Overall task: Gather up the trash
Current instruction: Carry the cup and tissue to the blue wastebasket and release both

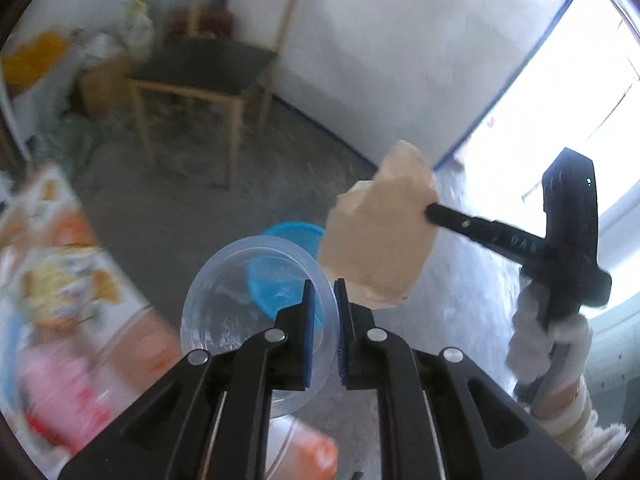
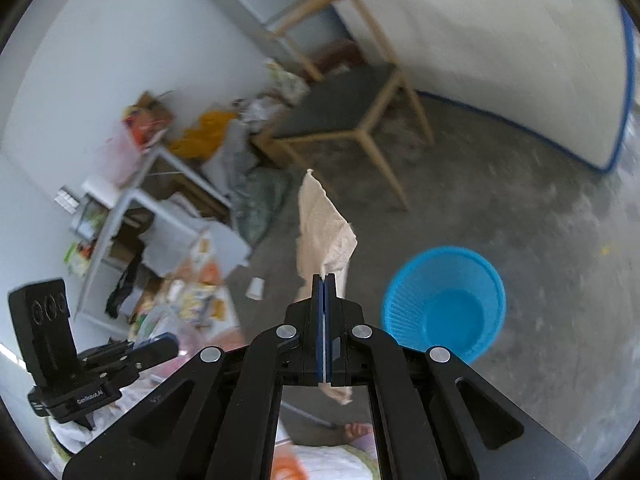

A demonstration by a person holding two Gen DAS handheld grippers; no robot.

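My left gripper (image 1: 324,286) is shut on the thin wall of a clear plastic cup (image 1: 240,300), whose rim runs between the blue pads. In the right wrist view my right gripper (image 2: 324,278) is shut on a crumpled beige paper napkin (image 2: 326,232) that sticks up from its tips. The left wrist view shows the same napkin (image 1: 380,236) hanging in the air, pinched by the right gripper (image 1: 430,211) coming in from the right. A blue mesh wastebasket (image 2: 444,304) stands open on the concrete floor; in the left wrist view the basket (image 1: 298,236) sits just beyond the cup. The left gripper (image 2: 170,346) appears at lower left.
A wooden chair (image 2: 340,116) with a dark seat stands by the white wall, with a pile of bags and clutter (image 2: 208,132) beside it. A colourful patterned cloth (image 1: 60,280) covers a surface on the left. A white paper cup (image 2: 256,288) lies on the floor. A bare foot (image 2: 360,430) shows below.
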